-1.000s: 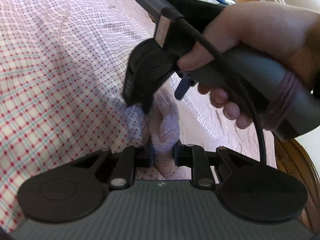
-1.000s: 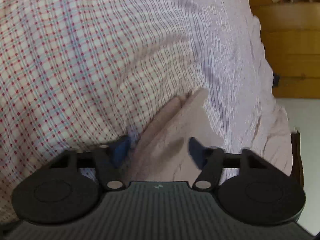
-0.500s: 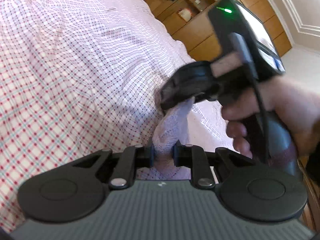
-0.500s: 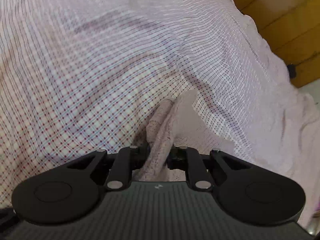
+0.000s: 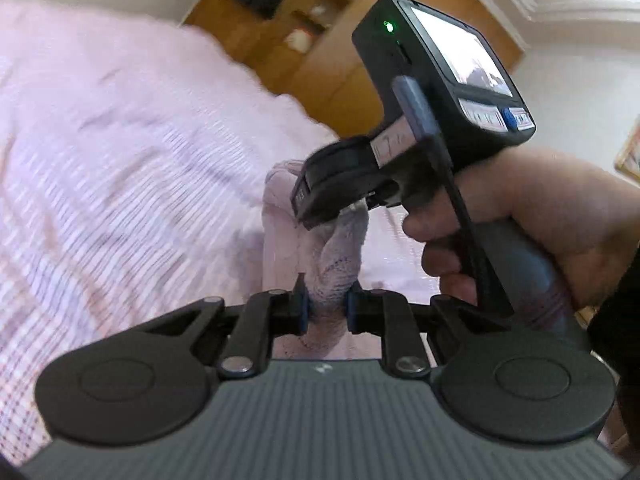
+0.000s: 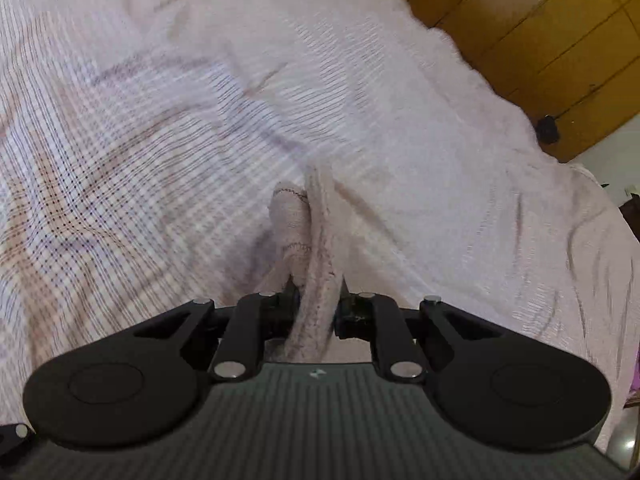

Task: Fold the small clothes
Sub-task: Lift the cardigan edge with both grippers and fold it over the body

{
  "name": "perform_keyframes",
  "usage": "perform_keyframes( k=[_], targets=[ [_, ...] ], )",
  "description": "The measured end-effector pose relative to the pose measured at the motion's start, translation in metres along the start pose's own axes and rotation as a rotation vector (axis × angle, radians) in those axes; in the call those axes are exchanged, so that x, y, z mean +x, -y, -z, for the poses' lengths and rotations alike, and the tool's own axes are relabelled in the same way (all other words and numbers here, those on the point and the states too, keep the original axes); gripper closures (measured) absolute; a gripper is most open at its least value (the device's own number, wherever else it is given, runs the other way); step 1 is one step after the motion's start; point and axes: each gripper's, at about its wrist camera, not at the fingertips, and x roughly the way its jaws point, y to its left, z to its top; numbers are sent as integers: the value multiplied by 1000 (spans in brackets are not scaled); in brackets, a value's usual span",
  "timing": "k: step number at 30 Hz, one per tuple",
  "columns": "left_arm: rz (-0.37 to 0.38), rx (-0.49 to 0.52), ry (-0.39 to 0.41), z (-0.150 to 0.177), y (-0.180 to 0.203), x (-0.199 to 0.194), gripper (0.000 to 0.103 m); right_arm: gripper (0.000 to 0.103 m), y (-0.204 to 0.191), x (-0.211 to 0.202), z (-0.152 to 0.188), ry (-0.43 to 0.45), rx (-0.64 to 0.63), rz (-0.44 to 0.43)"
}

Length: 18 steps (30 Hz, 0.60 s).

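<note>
A small pale pink knitted garment [image 5: 340, 256] hangs bunched between both grippers, lifted above the bed. My left gripper [image 5: 325, 308] is shut on its lower end. In the left wrist view the right gripper [image 5: 352, 196], held by a hand, grips the garment's upper end just ahead. In the right wrist view my right gripper [image 6: 316, 308] is shut on the garment [image 6: 316, 248], which shows a stitched hem and hangs forward over the sheet. Most of the garment's shape is hidden in the folds.
A pink-and-white checked bed sheet [image 6: 160, 120] covers the bed below, also in the left wrist view [image 5: 120, 160]. Wooden cabinets [image 5: 320, 20] stand beyond the bed's far edge, also in the right wrist view [image 6: 540, 32].
The right gripper closed on the garment. Both grippers then rose from the sheet with it, and the views tilted up toward the cabinets.
</note>
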Motion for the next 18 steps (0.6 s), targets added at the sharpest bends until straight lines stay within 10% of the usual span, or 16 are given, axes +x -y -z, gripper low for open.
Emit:
perform_keyframes(
  k=[18],
  targets=[
    [42, 476, -51, 83, 145, 74, 83, 87, 155, 9, 162, 99, 137, -99]
  ],
)
